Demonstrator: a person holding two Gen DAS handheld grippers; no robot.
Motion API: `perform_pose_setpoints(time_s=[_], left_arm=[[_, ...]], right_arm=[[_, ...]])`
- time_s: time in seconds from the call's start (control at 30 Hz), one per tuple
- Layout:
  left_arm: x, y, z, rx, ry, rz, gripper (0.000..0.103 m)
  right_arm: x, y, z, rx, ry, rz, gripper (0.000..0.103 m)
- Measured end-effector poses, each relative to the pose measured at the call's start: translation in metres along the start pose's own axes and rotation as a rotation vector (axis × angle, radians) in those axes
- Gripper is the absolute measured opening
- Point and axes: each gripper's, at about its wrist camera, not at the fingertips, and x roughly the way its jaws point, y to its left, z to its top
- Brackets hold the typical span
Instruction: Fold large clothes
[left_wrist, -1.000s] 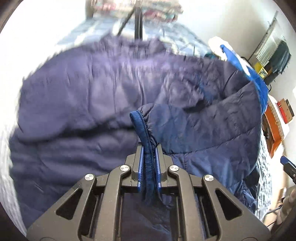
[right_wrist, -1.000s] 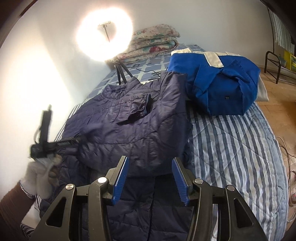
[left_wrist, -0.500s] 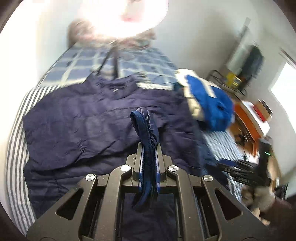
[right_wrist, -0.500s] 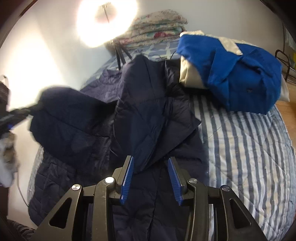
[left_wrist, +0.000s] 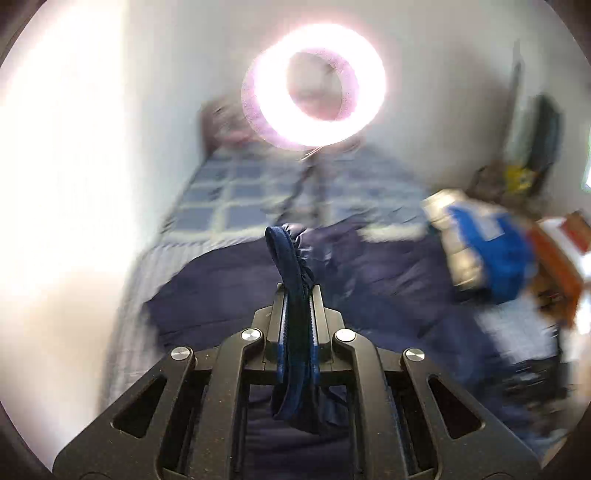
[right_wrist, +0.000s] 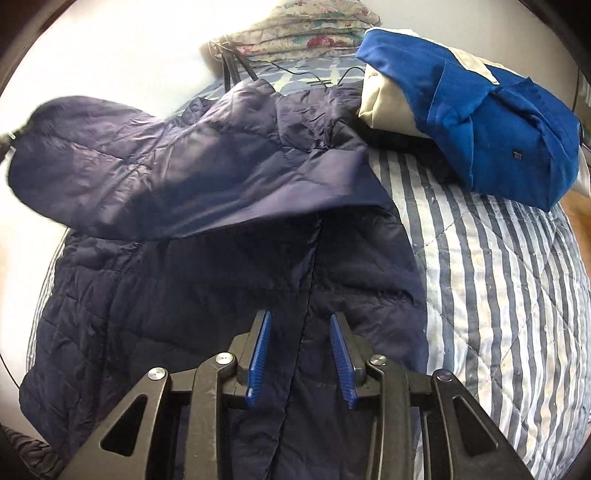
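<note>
In the left wrist view, our left gripper (left_wrist: 298, 314) stays clamped on the elastic cuff (left_wrist: 291, 254) of the navy quilted jacket (left_wrist: 369, 295). A second ago the jacket filled this view; now we see the checked bedding (left_wrist: 236, 192), the ring light (left_wrist: 314, 85) and the wall, all blurred, so we have swung the cuff up and away from the body of the coat. That means the sleeve is being drawn out, probably to lay it across the torso.

In the right wrist view, the sleeve (right_wrist: 147, 173) hangs stretched in the air toward the left edge, above the jacket spread on the striped bedspread (right_wrist: 498, 295). Our right gripper (right_wrist: 300, 360) has come down over the front zipper line, and its jaws are closing with nothing pinched between them yet; the fabric lies beneath, not pressed. The folded blue garment (right_wrist: 498, 122) sits well apart, at the far right. We judge the right gripper is about to pin or pinch the front while the left carries the sleeve across.
</note>
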Motion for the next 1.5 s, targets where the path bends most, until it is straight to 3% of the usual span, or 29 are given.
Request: perform_pose_setpoints(time_s=[0.07, 0.2, 0.53, 0.77, 0.93, 0.97, 1.0, 1.07, 1.23, 1.33, 1.43, 1.5], left_arm=[[0.039, 0.027, -0.018, -0.069, 0.115, 0.008, 0.008], [0.086, 0.055, -0.049, -0.12, 0.212, 0.052, 0.008], [0.105, 0.063, -0.067, -0.153, 0.204, 0.028, 0.008], [0.114, 0.065, -0.065, -0.117, 0.186, 0.041, 0.008], [0.134, 0.074, -0.061, -0.127, 0.191, 0.047, 0.008], [0.14, 0.075, -0.06, -0.123, 0.191, 0.05, 0.008], [0.144, 0.075, -0.059, -0.119, 0.191, 0.052, 0.008], [0.157, 0.075, -0.054, -0.11, 0.188, 0.06, 0.008], [0.191, 0.078, -0.045, -0.145, 0.194, 0.068, 0.008], [0.204, 0.074, -0.042, -0.115, 0.193, 0.108, 0.009], [0.205, 0.077, -0.042, -0.11, 0.196, 0.141, 0.019], [0.201, 0.084, -0.038, -0.121, 0.2, 0.175, 0.04]], right_arm=[[-0.005, -0.002, 0.003, 0.007, -0.009, 0.012, 0.033], [-0.018, -0.002, 0.024, -0.008, -0.064, 0.003, 0.033], [0.013, -0.008, 0.122, 0.015, -0.14, -0.035, 0.03], [0.072, 0.024, 0.18, -0.112, -0.064, 0.038, 0.03], [0.113, 0.009, 0.192, -0.108, -0.038, -0.138, 0.026], [0.118, 0.001, 0.194, -0.096, -0.038, -0.177, 0.021], [0.123, -0.006, 0.196, -0.08, -0.045, -0.201, 0.009], [0.124, -0.013, 0.199, -0.063, -0.069, -0.245, 0.0], [0.133, -0.009, 0.198, -0.095, -0.111, -0.364, 0.0], [0.132, -0.007, 0.198, -0.092, -0.127, -0.387, 0.0], [0.12, -0.005, 0.198, -0.104, -0.144, -0.383, 0.005], [0.103, -0.004, 0.194, -0.095, -0.165, -0.34, 0.02]])
